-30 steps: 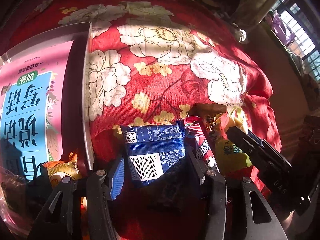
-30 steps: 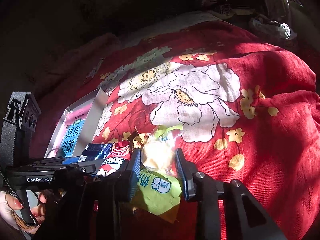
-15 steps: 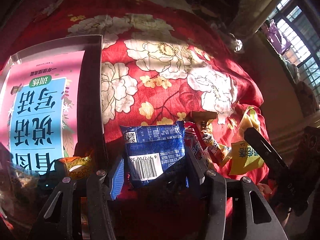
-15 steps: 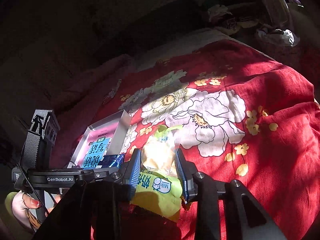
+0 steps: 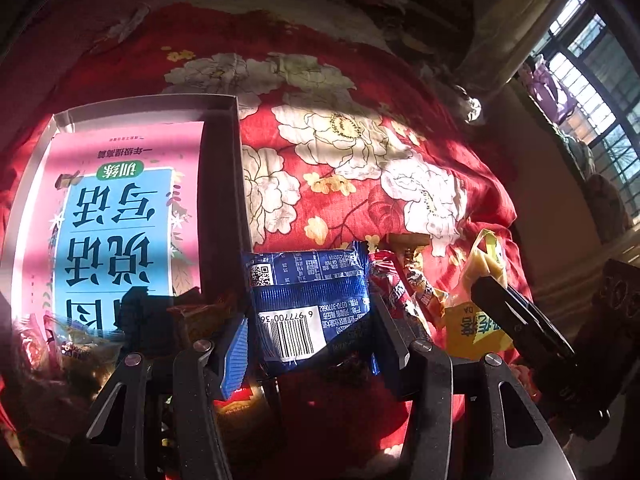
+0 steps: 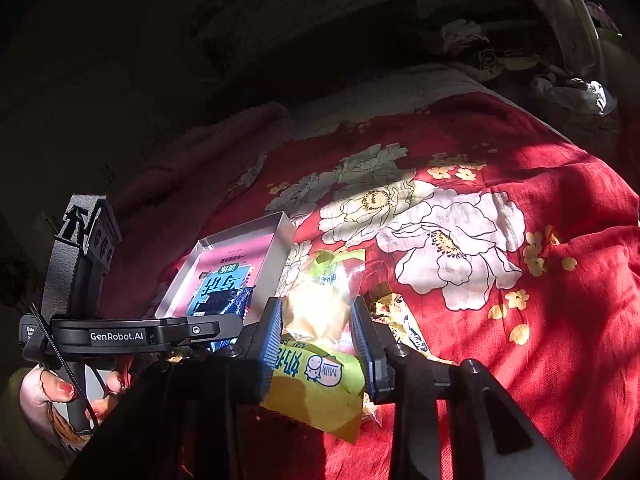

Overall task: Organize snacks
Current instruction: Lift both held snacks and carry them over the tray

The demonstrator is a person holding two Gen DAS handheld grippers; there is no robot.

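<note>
You've got two grippers, each clamped on one snack. Your left gripper [image 5: 308, 332] has its jaws closed on one blue packet [image 5: 310, 300], barcode facing you, held above the red flowered blanket [image 5: 360, 152]. Just right of it lie two red-wrapped sticks [image 5: 400, 292] on the blanket. Your right gripper [image 6: 320, 344] has its jaws squeezed on one yellow-green packet [image 6: 320, 364], clear top with pale pieces inside. One more yellow wrapper [image 6: 404, 324] lies just right of it on the blanket. One shallow box [image 5: 236, 168] sits far left, with one pink and blue book [image 5: 120, 216] flat inside. Several packets are piled at the box's near end [image 5: 200, 316], too shadowed to count.
</note>
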